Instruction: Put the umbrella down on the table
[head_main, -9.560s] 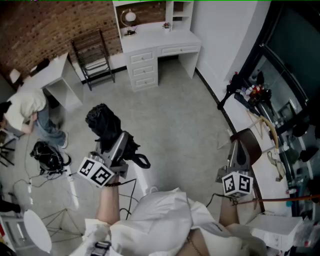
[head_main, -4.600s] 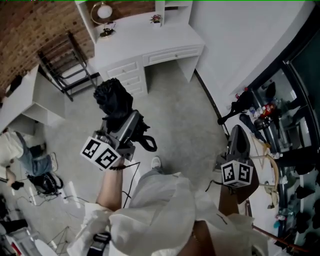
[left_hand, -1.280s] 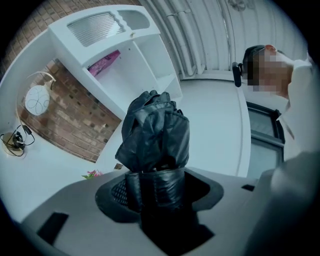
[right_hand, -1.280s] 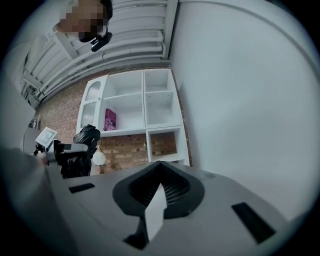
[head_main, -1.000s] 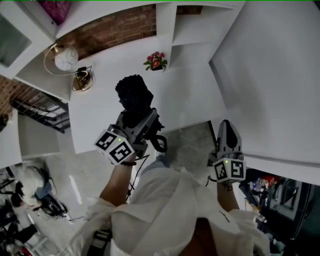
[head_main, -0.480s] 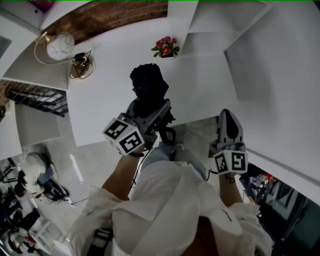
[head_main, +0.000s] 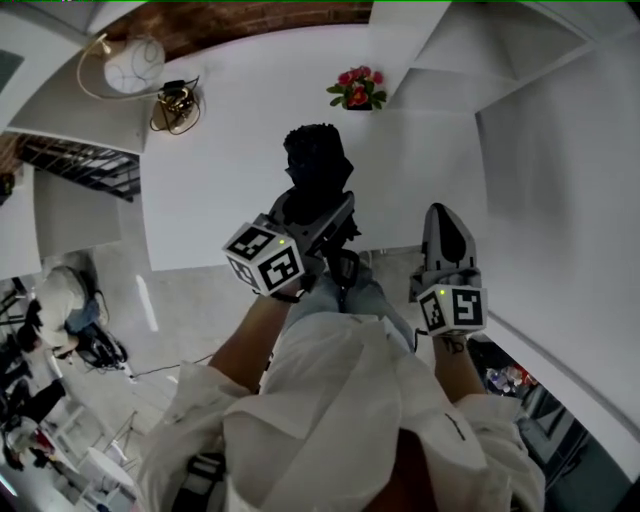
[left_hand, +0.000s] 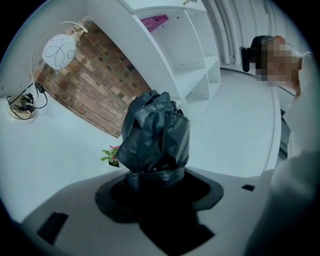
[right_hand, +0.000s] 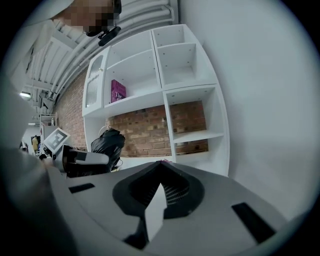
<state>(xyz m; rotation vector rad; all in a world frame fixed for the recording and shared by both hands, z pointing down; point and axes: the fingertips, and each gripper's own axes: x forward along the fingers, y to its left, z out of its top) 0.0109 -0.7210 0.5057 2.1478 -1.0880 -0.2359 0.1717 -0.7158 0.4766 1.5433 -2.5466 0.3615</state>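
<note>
A person in a white shirt (head_main: 330, 400) holds a pair of tongs in each hand. The left tongs (head_main: 318, 215) are closed tight on a folded black umbrella (head_main: 316, 165). The bunched-up end of the umbrella sticks out past the tips. Its black strap (head_main: 345, 272) hangs down under the tongs. The right tongs (head_main: 443, 222) are pinched together with nothing in them. They are off to the side of the umbrella, near the front right corner of the desk (head_main: 220, 170). The umbrella is over the front part of this white desk, and I cannot tell if it touches the top. Farther back on the desk is a little pot of pink flowers (head_main: 357, 88). Far back on the left are a round white lamp (head_main: 133, 62) and a tangle of dark cord (head_main: 176, 100). Behind them are white shelves (right_hand: 185, 75) and a brick wall (right_hand: 145, 132).
</note>
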